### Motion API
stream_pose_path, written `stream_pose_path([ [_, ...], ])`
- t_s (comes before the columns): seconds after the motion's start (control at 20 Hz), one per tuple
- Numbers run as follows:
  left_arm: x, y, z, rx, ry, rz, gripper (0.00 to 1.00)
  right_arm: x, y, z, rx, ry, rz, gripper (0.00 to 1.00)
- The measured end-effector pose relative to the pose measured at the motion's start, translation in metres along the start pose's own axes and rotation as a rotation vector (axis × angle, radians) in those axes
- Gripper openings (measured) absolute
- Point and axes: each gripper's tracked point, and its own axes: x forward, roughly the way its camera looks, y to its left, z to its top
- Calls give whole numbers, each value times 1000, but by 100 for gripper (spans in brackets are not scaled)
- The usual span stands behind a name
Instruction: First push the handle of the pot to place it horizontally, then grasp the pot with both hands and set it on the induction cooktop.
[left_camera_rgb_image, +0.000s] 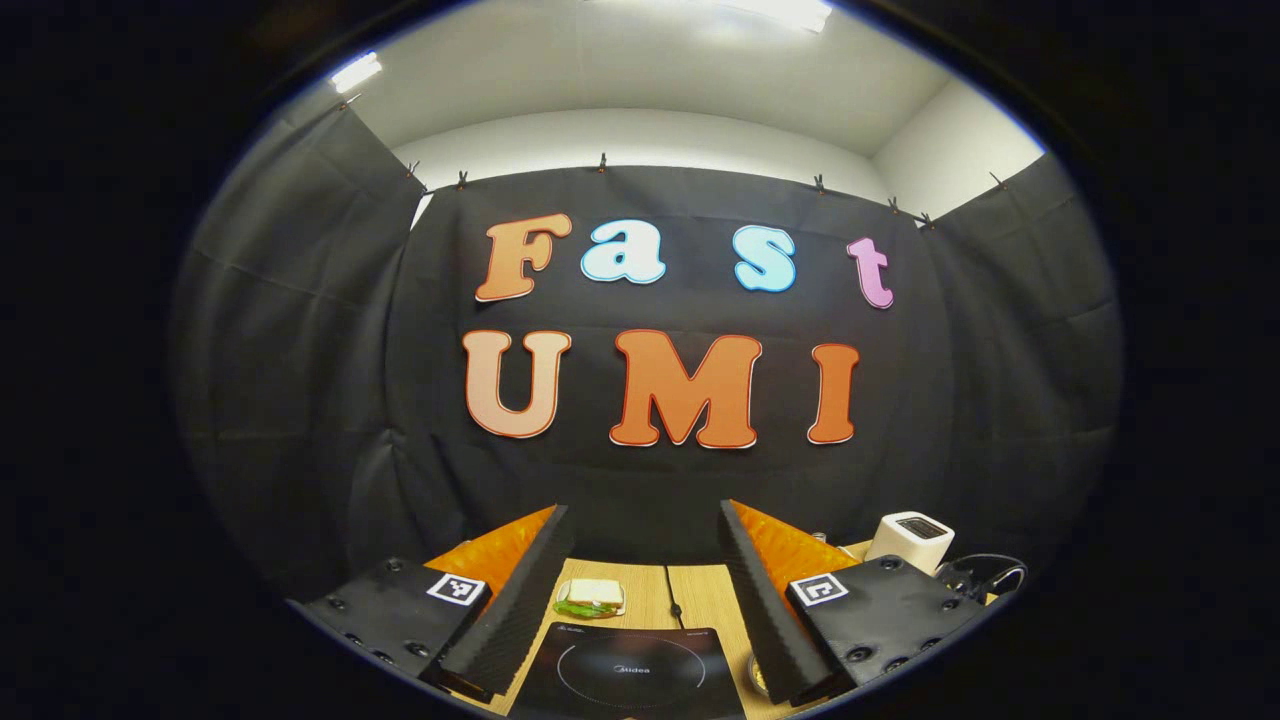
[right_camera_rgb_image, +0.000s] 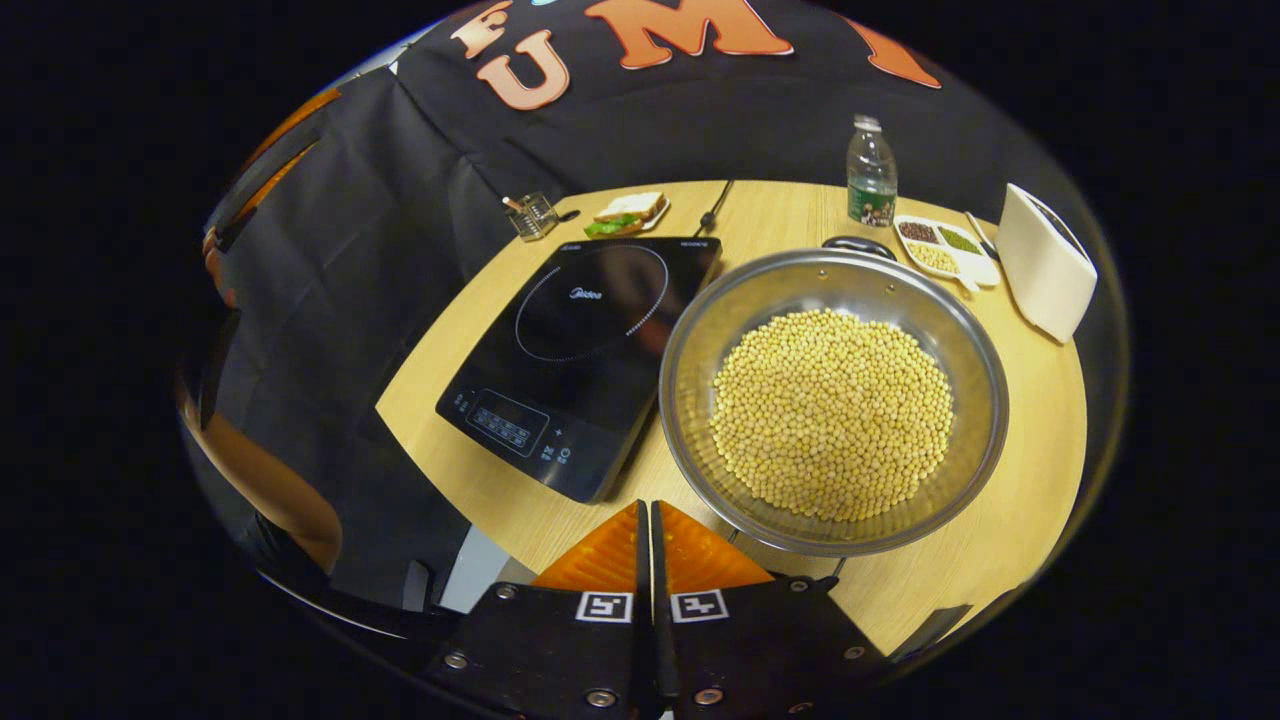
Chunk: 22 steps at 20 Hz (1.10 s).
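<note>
**Pot of beans beside the cooktop, one gripper spread, one closed**

In the right gripper view, the right gripper (right_camera_rgb_image: 650, 520) is seen at the bottom edge with its two fingers brought together, nothing held between them, poised above the near edge of the wooden table (right_camera_rgb_image: 1030, 480). Just beyond the fingertips the pot (right_camera_rgb_image: 690, 400), a wide metal bowl-shaped vessel, is seen standing on the table, filled with a mound of pale yellow beans (right_camera_rgb_image: 830, 415). A dark handle (right_camera_rgb_image: 858, 243) is visible at the pot's far rim. The induction cooktop (right_camera_rgb_image: 590, 350) is set just to the left of the pot, its right edge close beside the pot's wall; its glass surface is bare. Farther back a sandwich on a small plate (right_camera_rgb_image: 628, 213), a glass holder (right_camera_rgb_image: 532, 215) and a cable (right_camera_rgb_image: 715, 210) are found, and behind the pot a plastic bottle (right_camera_rgb_image: 871, 172), a divided dish of grains (right_camera_rgb_image: 945, 248) and a white toaster (right_camera_rgb_image: 1045, 262). A bare forearm (right_camera_rgb_image: 265, 480) is seen low at the left.

In the left gripper view, the left gripper (left_camera_rgb_image: 645, 590) is held with its fingers spread wide apart and empty, raised and aimed toward the booth's cloth wall. Between the fingers the cooktop (left_camera_rgb_image: 625, 670) is seen below, with the sandwich (left_camera_rgb_image: 590, 597) beyond it and the toaster (left_camera_rgb_image: 910, 540) off to the right.
</note>
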Motion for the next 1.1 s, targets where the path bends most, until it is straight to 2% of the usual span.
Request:
stream_pose_path([
  [0.25, 3, 2, -12, -6, 30, 0, 94, 16, -3, -23, 128, 123, 37, 0],
  [0.55, 5, 6, -28, -12, 72, 5, 95, 34, -7, -24, 255, 157, 60, 0],
  [0.6, 6, 7, -29, -14, 72, 9, 97, 37, -8, -18, 266, 136, 63, 0],
  [0.65, 6, 7, -31, -14, 76, 9, 93, 35, -9, -19, 269, 148, 68, 0],
  [0.75, 6, 8, -37, -8, 88, 11, 95, 37, -15, -21, 273, 134, 67, 0],
  [1.1, 8, 1, -45, 0, 108, -2, 97, 27, -64, -42, 244, 142, -66, 0],
])
